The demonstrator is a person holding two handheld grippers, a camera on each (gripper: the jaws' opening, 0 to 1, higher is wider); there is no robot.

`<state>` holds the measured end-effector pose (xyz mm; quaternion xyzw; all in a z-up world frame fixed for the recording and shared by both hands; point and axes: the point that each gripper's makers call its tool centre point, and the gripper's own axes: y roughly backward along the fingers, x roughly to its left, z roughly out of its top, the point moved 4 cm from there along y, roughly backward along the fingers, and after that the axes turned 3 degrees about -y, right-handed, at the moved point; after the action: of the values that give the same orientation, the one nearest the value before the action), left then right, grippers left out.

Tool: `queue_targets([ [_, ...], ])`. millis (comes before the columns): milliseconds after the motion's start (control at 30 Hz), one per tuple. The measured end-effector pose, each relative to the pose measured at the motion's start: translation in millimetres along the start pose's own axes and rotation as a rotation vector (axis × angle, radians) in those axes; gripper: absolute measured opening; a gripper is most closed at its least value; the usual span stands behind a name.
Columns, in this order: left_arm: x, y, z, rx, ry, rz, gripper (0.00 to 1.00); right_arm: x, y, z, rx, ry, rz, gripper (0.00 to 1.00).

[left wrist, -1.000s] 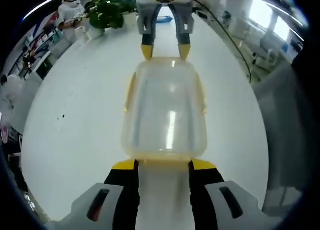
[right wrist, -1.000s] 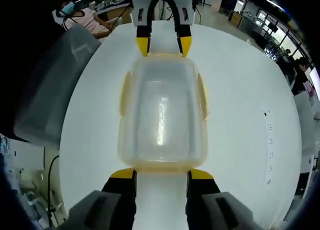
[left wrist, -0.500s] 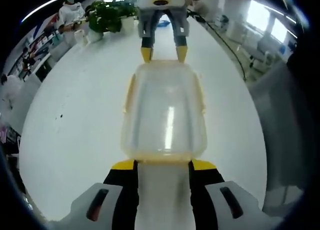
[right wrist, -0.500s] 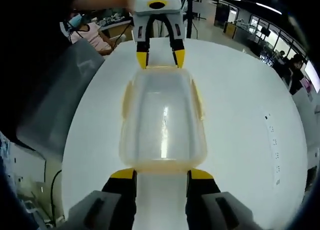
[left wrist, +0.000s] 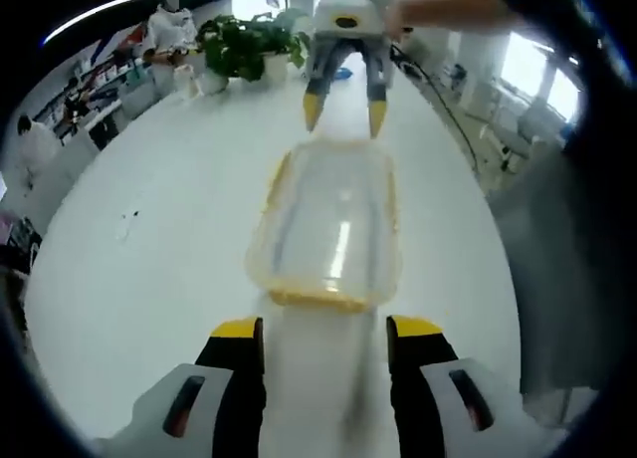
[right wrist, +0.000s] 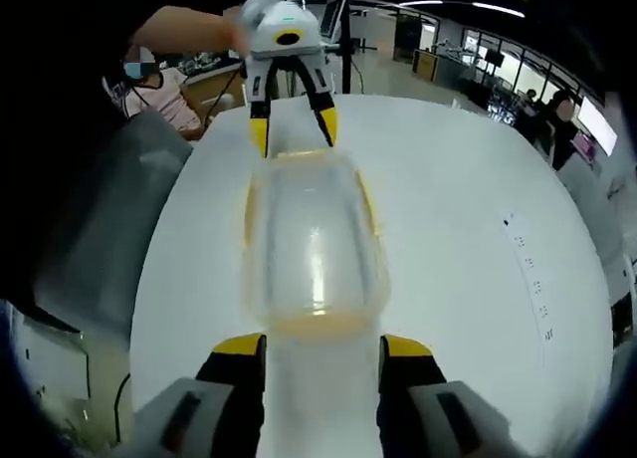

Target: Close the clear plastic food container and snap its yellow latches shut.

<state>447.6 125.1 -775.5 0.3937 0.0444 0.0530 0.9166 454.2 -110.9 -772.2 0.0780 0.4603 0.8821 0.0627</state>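
In the left gripper view, the left gripper (left wrist: 323,329) has its yellow-tipped jaws spread wide with nothing between them, and the clear plastic food container with yellow latches (left wrist: 328,229) sits on the round white surface (left wrist: 149,249) just ahead of the tips, apparently not touching. Its long axis runs straight away from the gripper, toward the right gripper (left wrist: 345,112), which faces it from the far end, jaws also wide.

Right gripper view is pretty much the mirror: container (right wrist: 311,249) dead ahead of the spread, empty jaws, lid looks seated, left gripper (right wrist: 294,129) at the opposite short end. Each gripper looks about equally near its own end latch.
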Motion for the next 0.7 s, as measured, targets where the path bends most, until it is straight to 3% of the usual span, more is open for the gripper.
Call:
queue_targets([
  [100, 6.5, 5.6, -5.2, 0.01, 0.016, 0.03, 0.5, -3.6, 4.1, 3.5, -0.034, -0.029, -0.011, 0.36],
  [233, 13.1, 12.1, 11.2, -0.137, 0.115, 0.072, 0.41, 1.5, 3.4, 15.4, -0.113, -0.04, -0.019, 0.33],
  [300, 12.8, 11.7, 16.9, -0.17, 0.117, 0.078, 0.37, 4.3, 0.9, 17.3, -0.124, -0.021, -0.019, 0.28],
  [333, 10.6, 9.4, 16.4, -0.155, 0.099, 0.073, 0.37, 8.2, -1.5, 17.4, -0.122, -0.017, 0.009, 0.27],
  [400, 5.3, -1.4, 14.9, -0.089, 0.023, 0.053, 0.37, 5.9, -6.3, 16.9, -0.113, -0.008, -0.012, 0.25],
  [500, 4.5, -8.6, 21.4, -0.1, 0.023, 0.04, 0.37, 6.7, -8.7, 22.2, -0.108, -0.009, -0.013, 0.25],
  [600, 2.9, -15.9, 37.2, -0.156, 0.037, 0.022, 0.36, 6.5, -8.9, 34.3, -0.13, 0.004, -0.015, 0.25],
  [700, 0.1, -27.0, 46.6, -0.156, 0.022, 0.009, 0.36, 5.9, -14.1, 43.6, -0.127, 0.02, 0.0, 0.25],
])
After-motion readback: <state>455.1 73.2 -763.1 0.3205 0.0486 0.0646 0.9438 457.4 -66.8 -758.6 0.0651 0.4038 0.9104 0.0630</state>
